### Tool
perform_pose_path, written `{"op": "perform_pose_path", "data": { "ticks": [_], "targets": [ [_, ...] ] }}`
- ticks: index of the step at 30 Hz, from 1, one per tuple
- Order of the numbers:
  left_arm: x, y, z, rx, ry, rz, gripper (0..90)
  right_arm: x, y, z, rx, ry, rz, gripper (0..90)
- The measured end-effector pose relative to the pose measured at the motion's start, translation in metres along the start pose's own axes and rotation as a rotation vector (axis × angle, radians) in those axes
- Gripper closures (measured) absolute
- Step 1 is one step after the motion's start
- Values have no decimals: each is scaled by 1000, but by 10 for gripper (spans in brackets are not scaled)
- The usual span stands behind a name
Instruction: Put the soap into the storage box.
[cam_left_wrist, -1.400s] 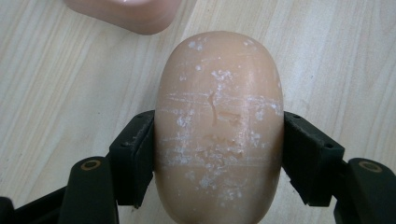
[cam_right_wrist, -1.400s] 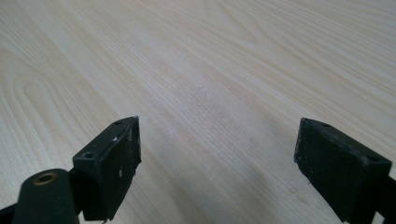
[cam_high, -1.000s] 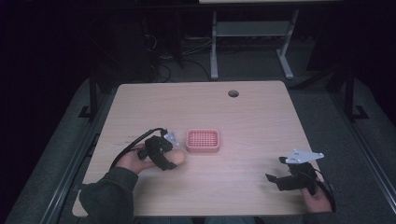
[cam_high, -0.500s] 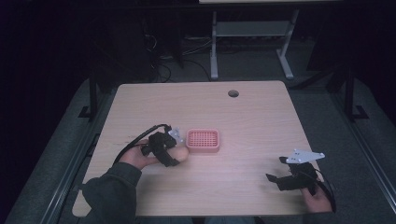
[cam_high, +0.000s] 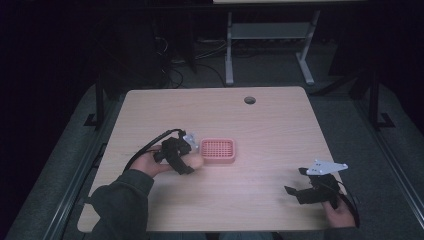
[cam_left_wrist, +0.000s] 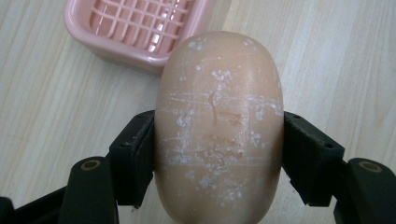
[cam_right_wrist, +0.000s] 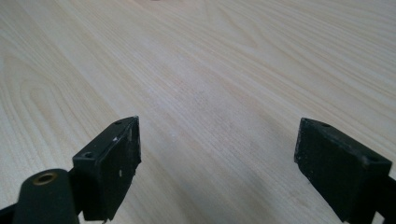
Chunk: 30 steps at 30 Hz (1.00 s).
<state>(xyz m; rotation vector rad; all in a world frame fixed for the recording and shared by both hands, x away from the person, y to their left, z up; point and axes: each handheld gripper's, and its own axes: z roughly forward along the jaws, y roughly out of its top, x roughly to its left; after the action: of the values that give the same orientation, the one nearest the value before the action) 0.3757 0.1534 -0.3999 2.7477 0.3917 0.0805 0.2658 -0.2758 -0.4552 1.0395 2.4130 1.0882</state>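
My left gripper is shut on a peach-coloured oval bar of soap, its black pads pressing both long sides of the soap. The bar is scuffed with white marks. A pink slatted soap dish sits just right of the soap on the table; in the left gripper view the dish lies beyond the bar, apart from it. My right gripper rests near the table's front right corner, open, with bare wood between its fingers.
The light wooden table has a round cable hole at the back. A black cable loops from the left gripper. Metal frame legs stand on the dark floor behind the table.
The left hand with the soap has shifted slightly right and toward the pink dish. The right gripper has stayed in place.
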Motion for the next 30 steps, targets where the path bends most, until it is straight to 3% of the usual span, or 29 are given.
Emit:
{"op": "perform_pose_path", "data": {
  "ticks": [30],
  "targets": [
    [16, 30, -2, 17, 10, 24, 327, -1, 0, -1, -11, 1, 6, 141]
  ]
}}
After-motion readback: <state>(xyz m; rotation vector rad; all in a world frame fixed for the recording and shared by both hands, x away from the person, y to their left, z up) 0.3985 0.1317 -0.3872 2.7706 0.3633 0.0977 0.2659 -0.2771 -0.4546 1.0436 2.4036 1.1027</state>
